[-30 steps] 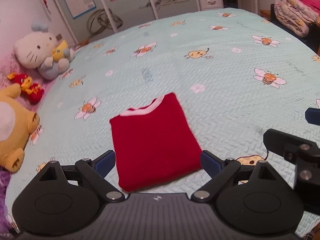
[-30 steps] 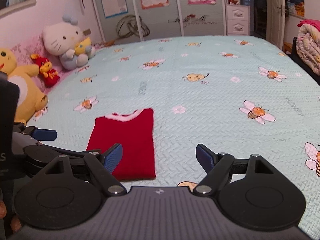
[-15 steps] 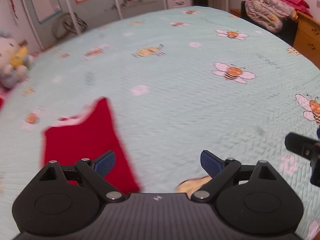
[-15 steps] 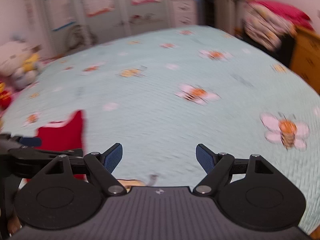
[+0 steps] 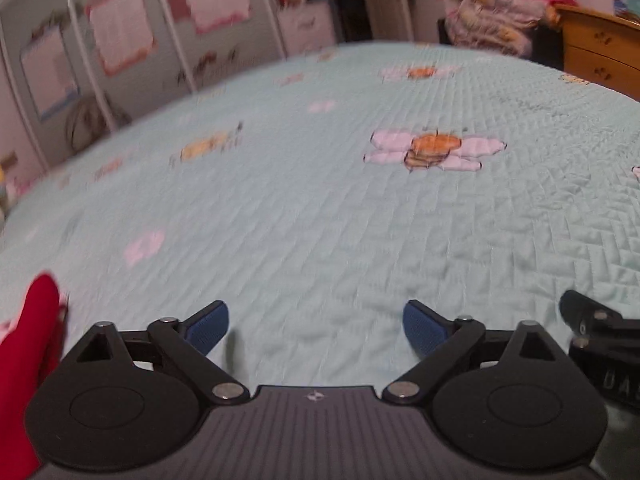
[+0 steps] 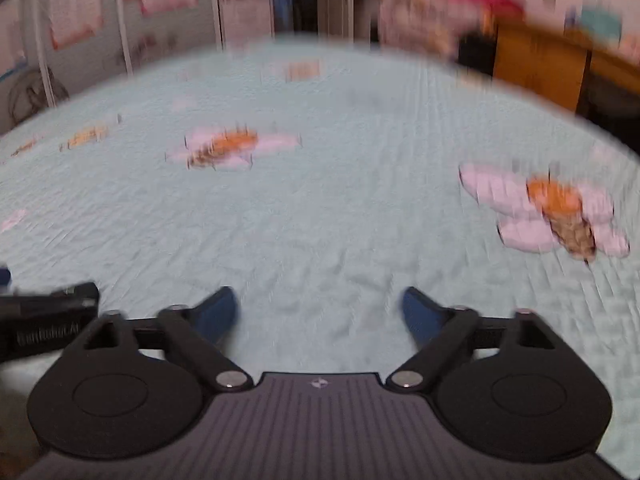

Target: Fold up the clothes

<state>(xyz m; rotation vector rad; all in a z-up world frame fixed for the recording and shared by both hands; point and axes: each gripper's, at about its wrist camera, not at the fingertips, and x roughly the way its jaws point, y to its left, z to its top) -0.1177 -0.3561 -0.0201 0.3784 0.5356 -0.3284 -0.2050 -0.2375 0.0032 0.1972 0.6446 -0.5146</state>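
Red cloth, the folded red garment (image 5: 28,360), shows only as a strip at the far left edge of the left wrist view, lying on the bed to the left of the left tongs (image 5: 316,330) and partly hidden behind their black body. It sits outside the gap between the blue pads (image 5: 208,328), not touched by either of them. In the right wrist view the garment does not appear at all.

Both pairs of tongs are released. The left tongs stand spread wide with only pale green quilted bedspread (image 5: 360,240) between their pads; their jaws have just been opening further, with nothing between them. The right tongs (image 6: 320,312) are likewise spread, their jaws also just opening, and only bare bedspread (image 6: 320,220) shows between them. Each tool shows in the other's view: the right tongs' black frame pokes in at the right edge of the left view (image 5: 600,332), and the left tongs' frame at the left edge of the right view (image 6: 48,316), so the two are side by side, near each other but apart.

Ahead of the left tongs a printed bee (image 5: 434,152) lies on the bedspread. Beyond the bed, up to the right, a rolled quilt (image 5: 492,24) rests beside a wooden dresser (image 5: 600,52). Both views are blurred, the right one more so.
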